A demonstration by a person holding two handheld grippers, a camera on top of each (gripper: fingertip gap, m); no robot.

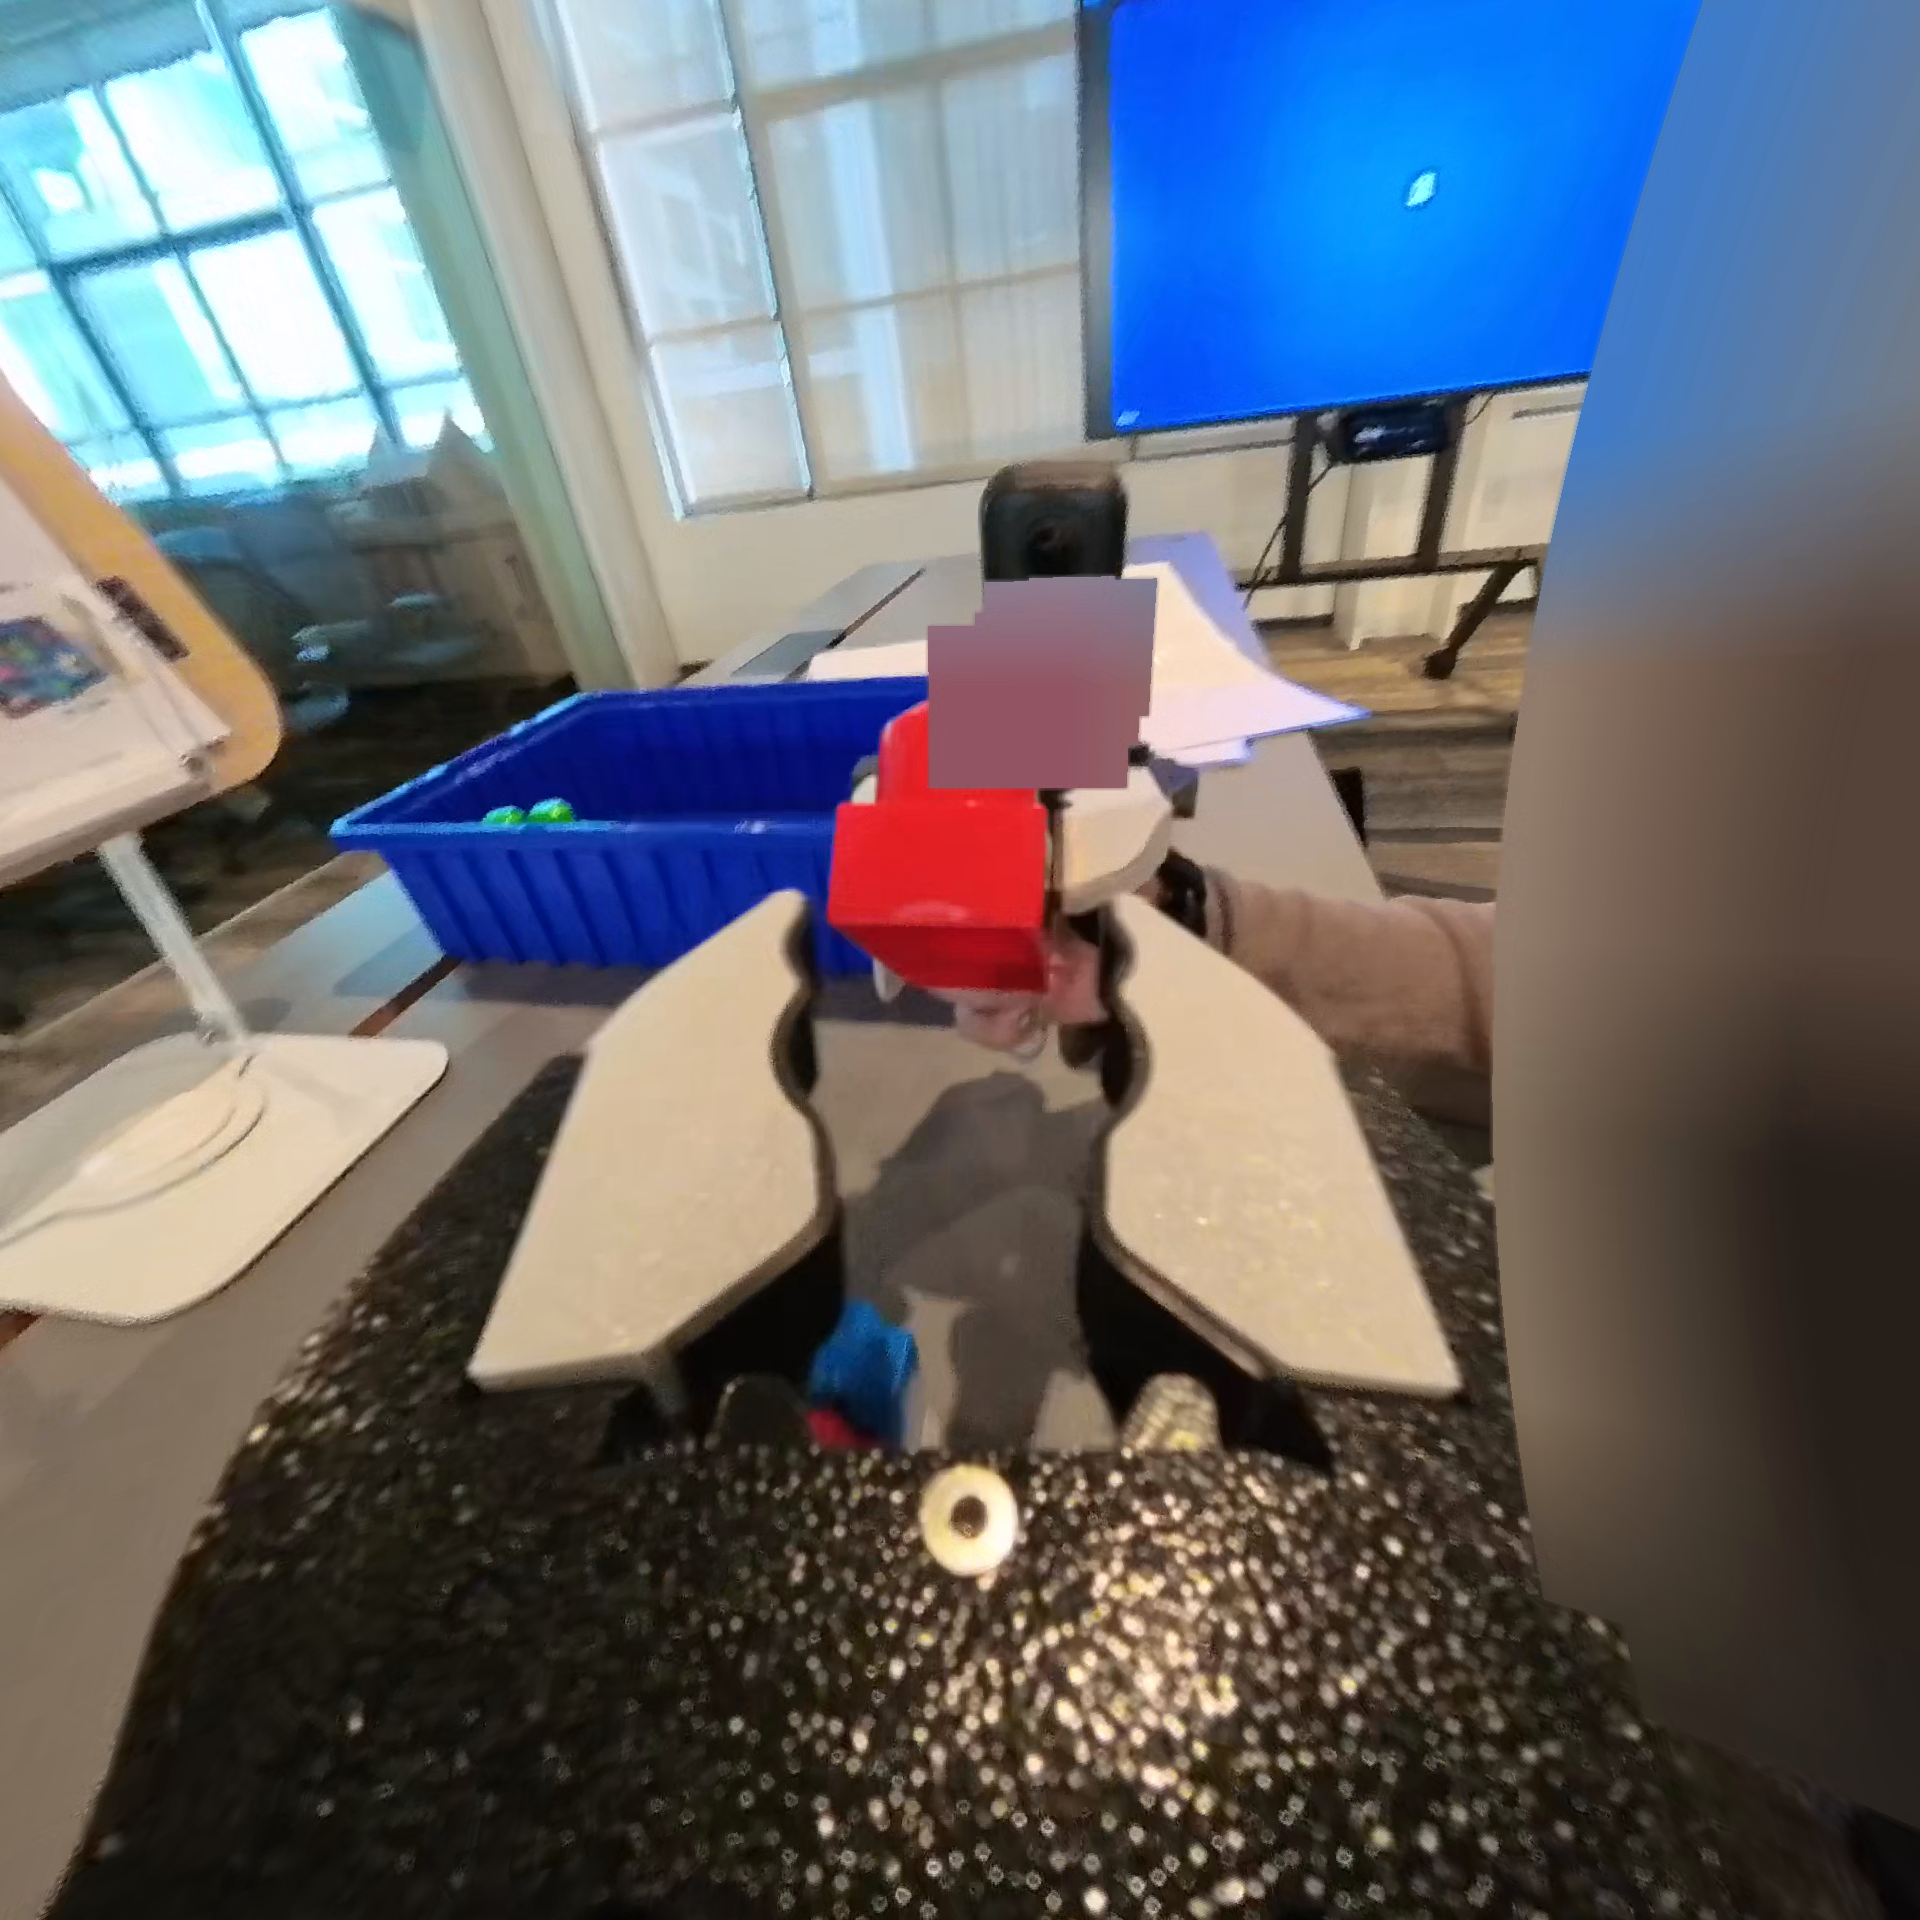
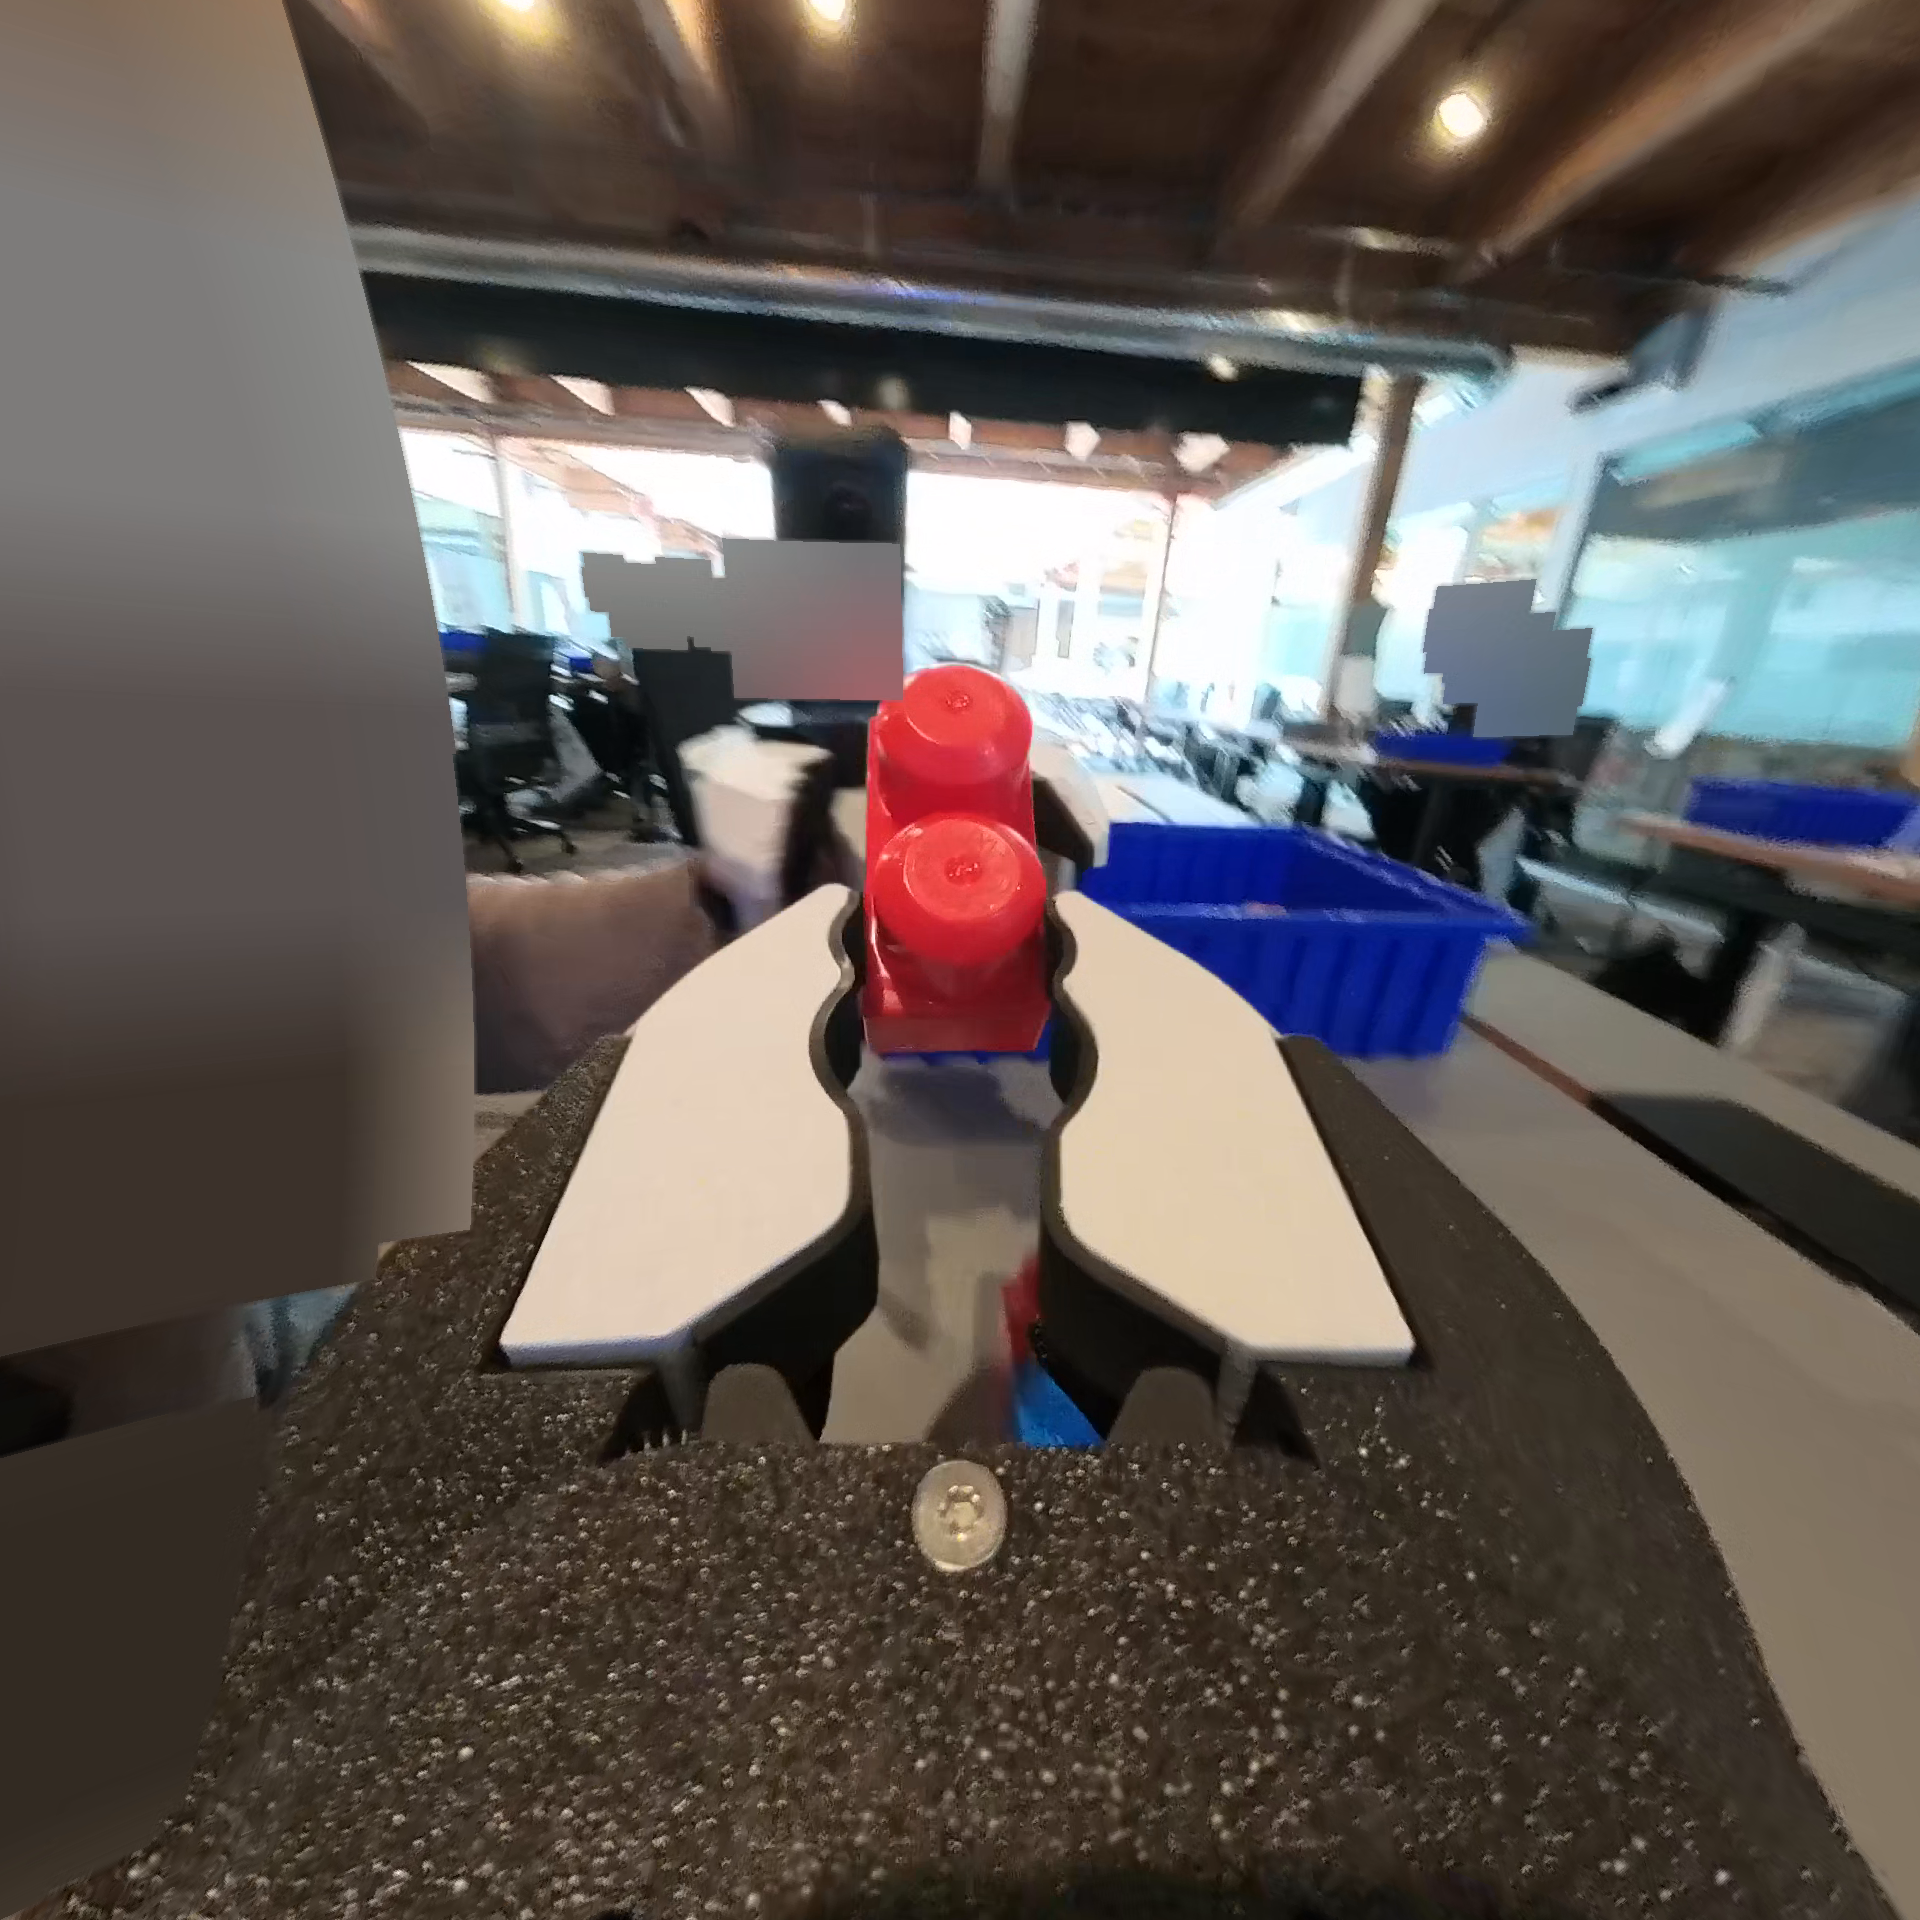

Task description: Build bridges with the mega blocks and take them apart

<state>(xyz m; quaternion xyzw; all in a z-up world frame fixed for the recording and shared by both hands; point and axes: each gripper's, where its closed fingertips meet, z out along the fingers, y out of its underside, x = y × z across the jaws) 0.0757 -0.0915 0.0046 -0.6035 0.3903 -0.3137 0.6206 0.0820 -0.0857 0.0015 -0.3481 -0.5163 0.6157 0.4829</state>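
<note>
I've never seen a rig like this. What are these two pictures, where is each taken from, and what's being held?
There is no robot. A person holds a gripper in each hand, and each gripper has a wide-angle camera looking along its two jaws. One picture comes from the left gripper, the other from the right gripper. The two grippers face each other. The right one's jaws are closed on a red block, with its studs towards that camera. The left one's jaws stand apart near the same block, and I cannot tell whether they touch it. On the grey table sits a blue bin holding green pieces.
</note>
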